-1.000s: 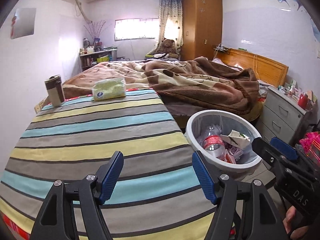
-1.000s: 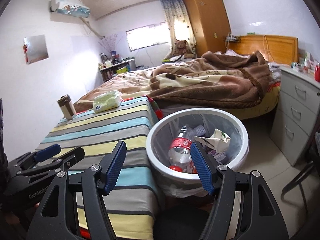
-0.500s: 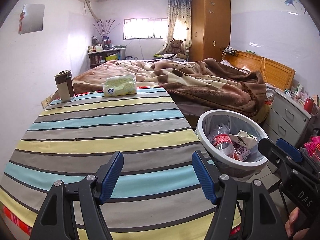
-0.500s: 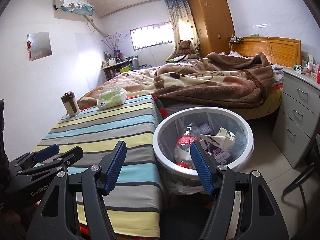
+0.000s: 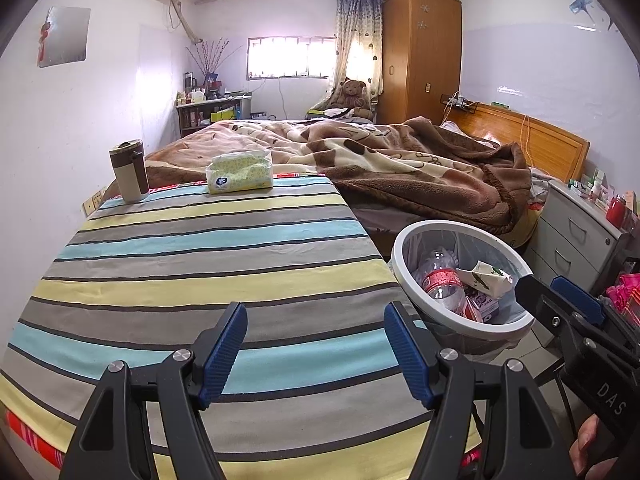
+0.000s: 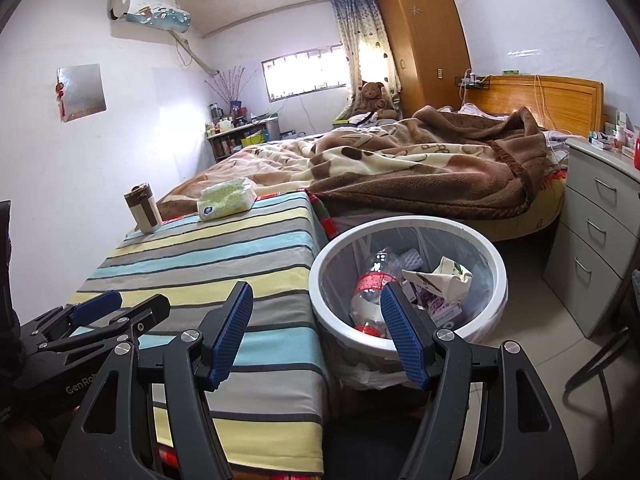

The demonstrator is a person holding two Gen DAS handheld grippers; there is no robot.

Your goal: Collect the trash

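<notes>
From the left wrist: left gripper (image 5: 316, 344) hanging over the striped cloth (image 5: 208, 264), jaws about half open, nothing between them. Off to the right, beside the cloth's edge, a white bin (image 5: 460, 320) with a thin bag inside, already holding a squashed plastic bottle (image 5: 440, 280), a crumpled carton (image 5: 486, 278) and small wrappers. Far back on the cloth, a tissue pack (image 5: 239, 171) and a brown cup (image 5: 129, 170), likely not trash. From the right wrist: right gripper (image 6: 316, 330) low in front of the bin (image 6: 404, 340), jaws wide, holding nothing; the bottle (image 6: 370, 296) and carton (image 6: 440, 278) lying inside, apart from the blue pads. Probably all light stuff: bottle thin, smooth, easy to crush and slip, best pinched at the neck or cap; carton soft, fine anywhere. Bin stiff at the rim, so best grabbed there; bag thin, easy to tear.
</notes>
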